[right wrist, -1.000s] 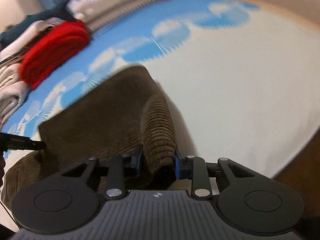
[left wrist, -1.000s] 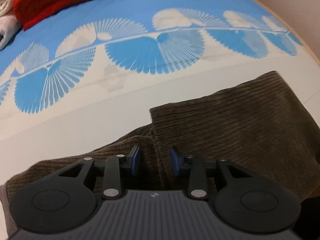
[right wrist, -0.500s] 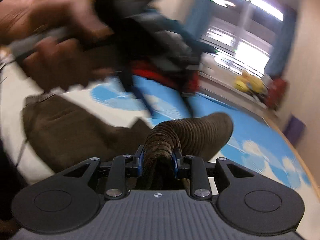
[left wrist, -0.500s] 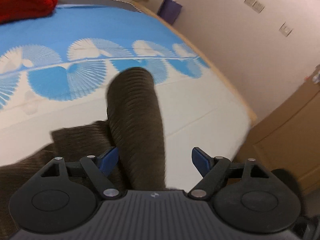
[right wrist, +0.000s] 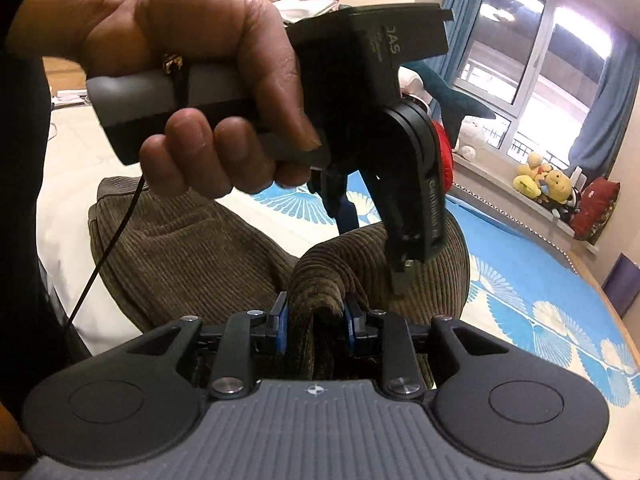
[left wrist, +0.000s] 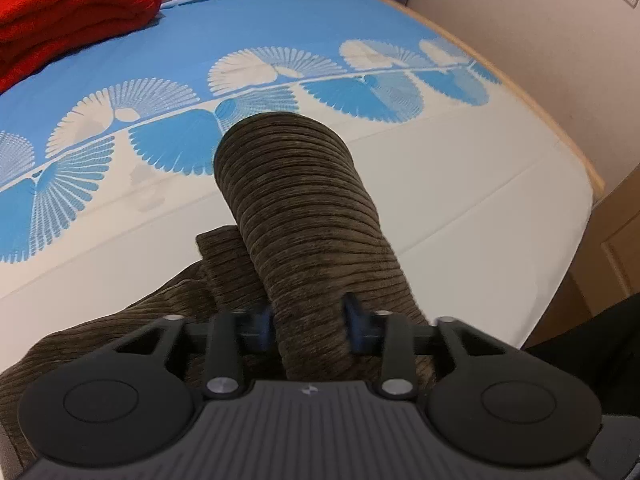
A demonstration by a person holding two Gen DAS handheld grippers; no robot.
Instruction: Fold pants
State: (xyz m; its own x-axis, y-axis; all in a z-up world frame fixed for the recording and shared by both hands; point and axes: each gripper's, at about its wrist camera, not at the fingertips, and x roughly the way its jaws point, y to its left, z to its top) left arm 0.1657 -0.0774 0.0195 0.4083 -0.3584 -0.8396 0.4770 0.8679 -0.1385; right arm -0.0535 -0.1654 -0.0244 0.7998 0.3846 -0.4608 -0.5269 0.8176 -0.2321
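From the left wrist, your left gripper (left wrist: 308,326) clamps a raised roll of the corduroy pants (left wrist: 304,216) above the blue-patterned bed sheet (left wrist: 460,208); you seem mid-fold.

From the right wrist, your right gripper (right wrist: 316,326) pinches the same fold. Next, carry both ends across together. A window (right wrist: 536,48) lights the bedroom.

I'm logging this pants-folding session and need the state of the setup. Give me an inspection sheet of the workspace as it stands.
Surface: bed sheet, white with blue fan pattern.
Job's things: brown corduroy pants, partly lifted in a rolled fold, the rest lying on the sheet.
Clutter: red knit blanket at the far corner.
Grippers: left tool shut on the pants fold; right tool shut on the same fold; left hand grips its handle.
Cables: thin black cable hanging from the left handle.
Surroundings: window, blue curtains, plush toys on the sill.
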